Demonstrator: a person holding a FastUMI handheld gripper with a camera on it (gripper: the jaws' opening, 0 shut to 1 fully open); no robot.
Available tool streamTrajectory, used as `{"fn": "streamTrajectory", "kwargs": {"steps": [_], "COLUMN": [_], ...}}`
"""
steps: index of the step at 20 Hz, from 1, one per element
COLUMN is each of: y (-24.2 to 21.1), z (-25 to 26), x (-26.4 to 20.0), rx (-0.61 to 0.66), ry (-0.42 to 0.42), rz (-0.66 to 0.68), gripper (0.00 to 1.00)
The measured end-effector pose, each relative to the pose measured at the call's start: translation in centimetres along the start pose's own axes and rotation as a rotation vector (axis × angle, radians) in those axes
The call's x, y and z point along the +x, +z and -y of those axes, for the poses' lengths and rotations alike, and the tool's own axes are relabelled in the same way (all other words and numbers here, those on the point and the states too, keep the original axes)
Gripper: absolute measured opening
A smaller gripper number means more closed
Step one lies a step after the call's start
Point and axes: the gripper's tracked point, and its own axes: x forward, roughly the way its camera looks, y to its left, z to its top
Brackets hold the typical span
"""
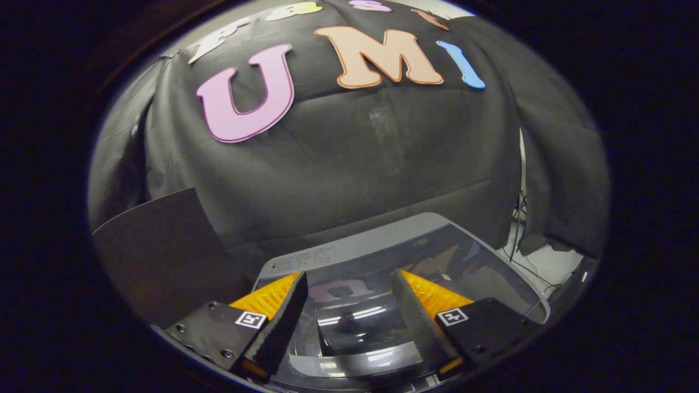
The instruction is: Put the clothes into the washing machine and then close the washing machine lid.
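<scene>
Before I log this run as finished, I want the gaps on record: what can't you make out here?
- Clothes inside the washing machine: its glossy lid mirrors lights and the booth wall, hiding the drum.
- Whether the lid is fully shut: its near edge is cut off below the open, empty claw.
- The printed sticker behind the lid: too small.

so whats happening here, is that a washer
Yes, a top-loading washing machine sits just below a hand-held gripper. Its glass lid appears to lie flat and shut, reflecting the booth. The fingers are spread apart above the lid, holding nothing. Whether clothes are inside is hard to tell through the reflections.
</scene>
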Motion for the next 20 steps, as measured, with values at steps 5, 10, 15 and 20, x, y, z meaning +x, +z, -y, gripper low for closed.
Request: {"fn": "streamTrajectory", "kwargs": {"steps": [5, 10, 15, 20], "y": [2.9, 4.1, 4.8, 5.9], "z": [0.7, 1.3, 1.3, 0.9], "x": [-2.4, -6.5, -10.2, -13.5], "rx": [-0.125, -0.234, -0.276, -0.245], "ry": [-0.005, -0.024, 0.003, 0.053], "rz": [0.088, 0.136, 0.158, 0.179], "gripper": [0.98, 0.98, 0.98, 0.98]}}
